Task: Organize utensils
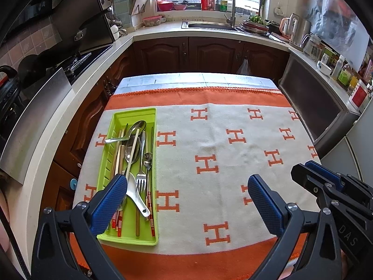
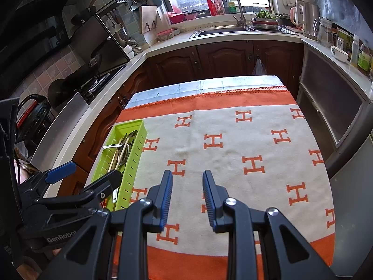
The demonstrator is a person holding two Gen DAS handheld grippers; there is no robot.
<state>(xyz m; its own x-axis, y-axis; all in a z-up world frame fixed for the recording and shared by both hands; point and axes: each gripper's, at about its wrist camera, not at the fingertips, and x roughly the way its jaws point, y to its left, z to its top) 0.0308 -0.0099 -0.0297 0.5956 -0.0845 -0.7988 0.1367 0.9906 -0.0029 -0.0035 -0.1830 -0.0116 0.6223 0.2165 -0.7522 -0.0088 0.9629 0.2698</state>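
A lime green utensil tray [image 1: 149, 114] lies on the left of the cloth-covered table; it also shows in the right wrist view [image 2: 137, 149]. It holds metal spoons [image 1: 136, 128], a fork [image 1: 141, 177], a white ladle-spoon [image 1: 137, 198] and several chopsticks [image 1: 150, 214]. My left gripper [image 1: 187, 186] is wide open and empty, its left finger over the tray's near end; it also shows in the right wrist view [image 2: 89, 171]. My right gripper [image 2: 187, 186] is partly open and empty, above the cloth to the right of the tray; it also shows in the left wrist view [image 1: 310, 170].
A white cloth [image 1: 233, 158] with orange H marks and orange border covers the table. Counters surround it: stove and pans [image 1: 77, 35] on the left, sink [image 1: 209, 24] at the back, bottles and a bowl [image 1: 324, 67] on the right.
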